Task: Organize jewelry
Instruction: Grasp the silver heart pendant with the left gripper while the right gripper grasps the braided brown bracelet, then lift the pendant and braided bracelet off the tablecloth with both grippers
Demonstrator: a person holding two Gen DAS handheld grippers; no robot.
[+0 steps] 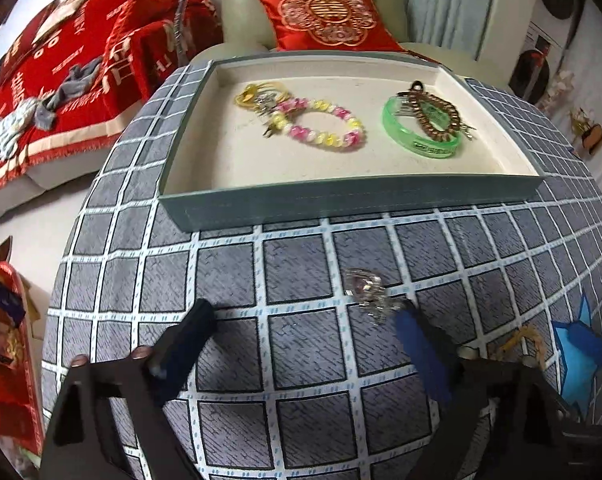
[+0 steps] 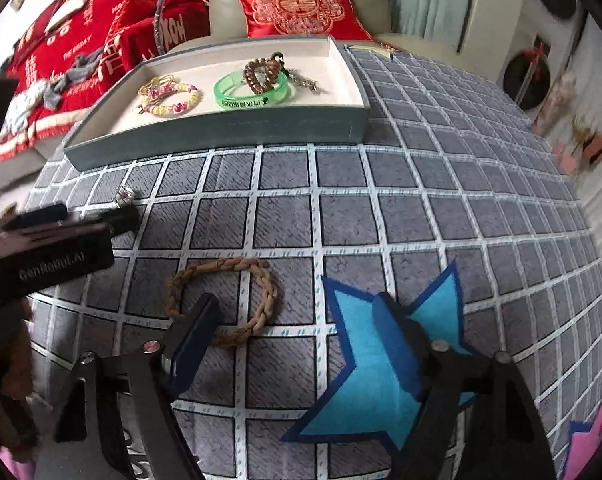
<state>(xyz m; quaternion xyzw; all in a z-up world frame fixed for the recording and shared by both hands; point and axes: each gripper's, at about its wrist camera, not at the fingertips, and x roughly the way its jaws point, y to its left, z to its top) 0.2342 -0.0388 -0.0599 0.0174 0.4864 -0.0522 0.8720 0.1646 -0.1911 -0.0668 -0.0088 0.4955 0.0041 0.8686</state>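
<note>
A grey-green tray (image 1: 341, 200) with a cream inside holds a pink and yellow bead bracelet (image 1: 325, 124), a yellow hair clip (image 1: 257, 94), a green bangle (image 1: 421, 136) and a brown bead bracelet (image 1: 433, 114). A clear silver hair clip (image 1: 367, 290) lies on the checked cloth, just ahead of my open left gripper (image 1: 305, 318), near its right finger. My right gripper (image 2: 297, 306) is open over a tan braided bracelet (image 2: 225, 296); its left finger covers part of the braid. The tray also shows in the right wrist view (image 2: 221, 136).
A blue star patch (image 2: 381, 360) is on the grey checked tablecloth (image 2: 421, 208) under my right gripper's right finger. Behind the table stand an armchair with a red cushion (image 1: 325, 16) and a sofa with a red blanket (image 1: 61, 80). The left gripper's body (image 2: 49, 248) sits at the left.
</note>
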